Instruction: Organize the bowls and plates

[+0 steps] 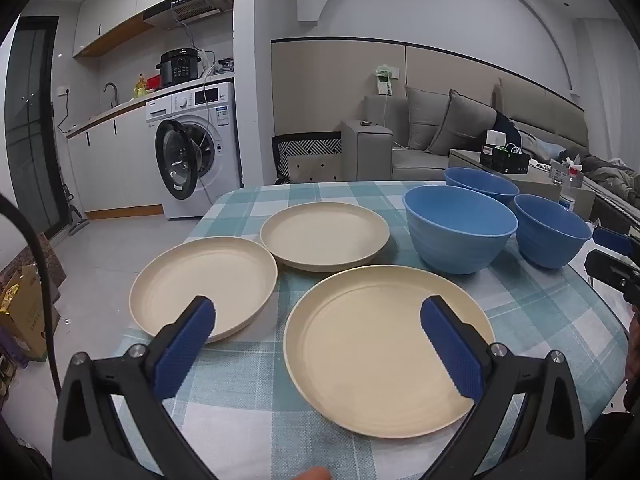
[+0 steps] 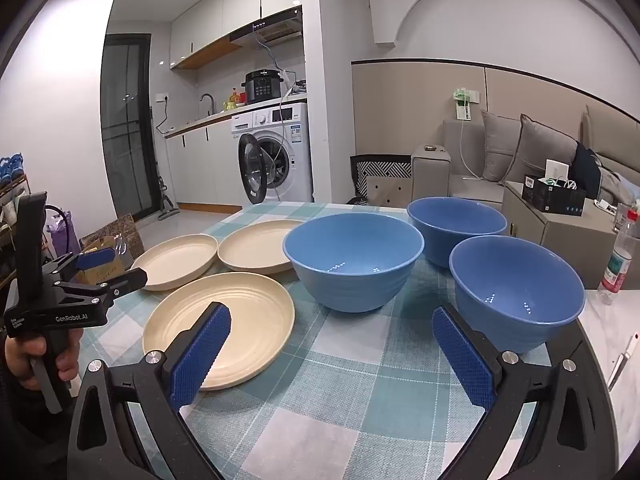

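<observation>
Scene: a desk (image 1: 348, 192) under a teal and white checked cloth carries three cream plates and three blue bowls, all lying separately, nothing stacked yet.

Left claw (image 1: 318, 322): spread wide and empty, hovering above the desk's near edge.

Nearest plate (image 1: 376, 352): just ahead of the left claw, toward 1 o'clock, and the right blue pad overlaps its rim in this view. Whether the pad touches it cannot be told.

Left plate (image 1: 204, 282): toward 11 o'clock from the left claw, partly behind the left pad.

Far plate (image 1: 324, 234): at 12 o'clock, beyond the other two, its rim close to the left plate's.

Right claw (image 2: 330, 324): also spread wide and empty, over bare cloth.

Middle bowl (image 2: 354, 264): dead ahead of the right claw at 12 o'clock.

Near bowl (image 2: 516, 292): toward 2 o'clock, just beyond the right pad.

Far bowl (image 2: 456, 228): further back, toward 1 o'clock.

Key relation: the plates lie on the left claw's side and the bowls on the right claw's side, so each claw likely serves its own group.

Axis: plates and bowls are round, so no long axis matters; a rim pinch looks the likely grip.
</observation>
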`<state>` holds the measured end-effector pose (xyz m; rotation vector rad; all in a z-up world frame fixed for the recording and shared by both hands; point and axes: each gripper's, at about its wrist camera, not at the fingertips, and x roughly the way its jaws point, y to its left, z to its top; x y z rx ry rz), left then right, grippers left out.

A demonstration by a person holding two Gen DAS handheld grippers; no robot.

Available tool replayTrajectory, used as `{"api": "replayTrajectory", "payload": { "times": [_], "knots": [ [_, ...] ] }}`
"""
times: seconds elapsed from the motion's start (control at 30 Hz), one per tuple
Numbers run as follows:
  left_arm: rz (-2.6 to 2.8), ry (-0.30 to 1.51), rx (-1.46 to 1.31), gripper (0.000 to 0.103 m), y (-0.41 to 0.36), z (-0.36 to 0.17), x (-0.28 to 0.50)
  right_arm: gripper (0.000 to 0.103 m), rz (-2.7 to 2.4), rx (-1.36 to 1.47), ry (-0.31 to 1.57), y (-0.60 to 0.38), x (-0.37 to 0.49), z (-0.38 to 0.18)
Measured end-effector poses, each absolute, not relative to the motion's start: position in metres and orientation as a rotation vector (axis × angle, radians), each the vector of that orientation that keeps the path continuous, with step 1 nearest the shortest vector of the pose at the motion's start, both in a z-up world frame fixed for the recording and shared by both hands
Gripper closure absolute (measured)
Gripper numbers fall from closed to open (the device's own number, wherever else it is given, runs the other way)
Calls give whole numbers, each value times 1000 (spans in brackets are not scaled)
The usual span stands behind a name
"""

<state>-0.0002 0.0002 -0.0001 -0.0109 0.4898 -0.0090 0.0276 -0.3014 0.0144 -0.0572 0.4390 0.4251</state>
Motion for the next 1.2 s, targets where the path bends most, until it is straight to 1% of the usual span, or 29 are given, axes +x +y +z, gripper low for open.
{"api": "replayTrajectory", "payload": {
  "times": [0.33, 1.2],
  "knots": [
    [-3, 478, 27, 0, -3, 0, -2, 0, 427, -64, 437, -296, 28, 14],
    [9, 490, 8, 0, 3, 0, 0, 0, 430, -66, 437, -300, 27, 15]
  ]
}}
